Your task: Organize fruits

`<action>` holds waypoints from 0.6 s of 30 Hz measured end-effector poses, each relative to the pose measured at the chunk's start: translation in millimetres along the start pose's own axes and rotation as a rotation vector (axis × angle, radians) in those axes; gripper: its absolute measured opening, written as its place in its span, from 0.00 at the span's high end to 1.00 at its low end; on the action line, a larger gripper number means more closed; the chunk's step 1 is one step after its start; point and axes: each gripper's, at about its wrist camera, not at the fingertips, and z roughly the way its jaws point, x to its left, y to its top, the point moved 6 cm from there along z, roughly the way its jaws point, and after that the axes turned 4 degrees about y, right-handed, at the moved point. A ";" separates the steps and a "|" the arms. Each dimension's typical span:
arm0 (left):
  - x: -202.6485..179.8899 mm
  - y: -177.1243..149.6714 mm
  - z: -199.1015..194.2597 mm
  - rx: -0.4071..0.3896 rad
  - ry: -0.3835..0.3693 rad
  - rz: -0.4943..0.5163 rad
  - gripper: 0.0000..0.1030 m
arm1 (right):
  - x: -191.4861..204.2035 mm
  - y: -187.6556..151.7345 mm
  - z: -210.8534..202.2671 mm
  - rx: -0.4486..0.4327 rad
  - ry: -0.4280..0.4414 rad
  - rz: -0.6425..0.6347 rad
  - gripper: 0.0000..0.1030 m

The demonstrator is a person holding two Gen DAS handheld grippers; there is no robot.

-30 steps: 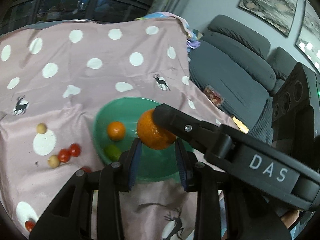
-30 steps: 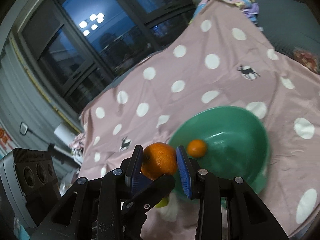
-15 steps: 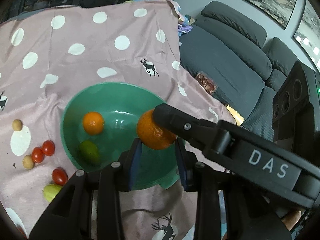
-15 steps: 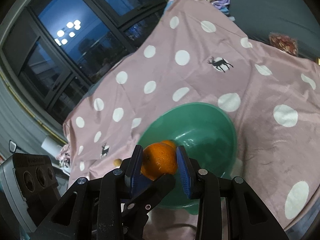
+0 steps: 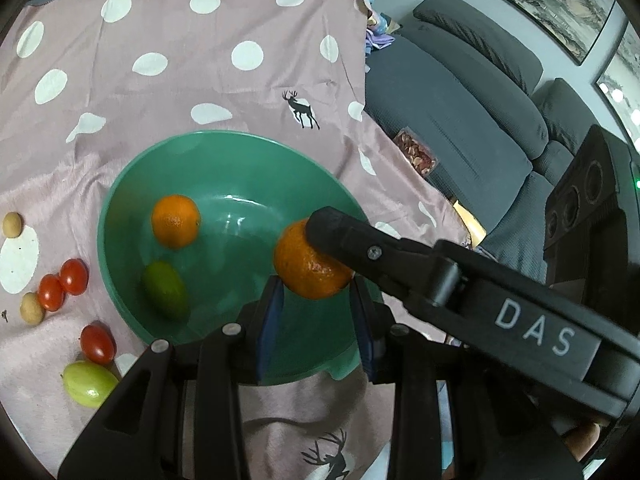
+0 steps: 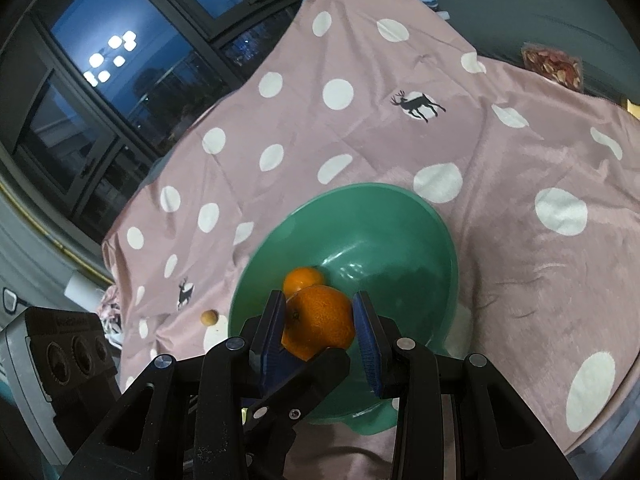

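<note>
A large orange (image 6: 320,316) hangs over the near side of a green bowl (image 6: 360,192). My right gripper (image 6: 319,298) is shut on it, blue pads pressing both sides. In the left wrist view the same orange (image 5: 312,264) sits at the tips of my left gripper (image 5: 316,286), whose pads touch its lower flanks. The right gripper's black finger (image 5: 340,232) lies against its upper right. The bowl (image 5: 224,140) holds a smaller orange (image 5: 175,222) and a green fruit (image 5: 166,290).
On the pink dotted cloth left of the bowl lie red tomatoes (image 5: 74,276), a pale green fruit (image 5: 90,384) and small tan fruits (image 5: 32,308). A grey sofa (image 5: 460,112) with a snack packet (image 5: 416,154) stands beyond the table's right edge.
Both grippers have come down and forward together with the orange. The bowl has grown larger and now lies under the orange. Neither grip has changed.
</note>
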 end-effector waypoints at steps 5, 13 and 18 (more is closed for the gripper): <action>2.1 -3.1 7.5 0.019 0.002 -0.015 0.69 | -6.9 -1.2 7.2 0.023 -0.024 0.025 0.63; 3.1 -2.1 4.5 0.002 0.032 -0.011 0.65 | -13.6 -2.3 11.9 0.042 -0.061 0.052 0.63; 8.4 -0.3 -22.5 -0.049 0.042 -0.018 0.54 | -5.9 0.6 2.8 0.004 -0.063 0.021 0.60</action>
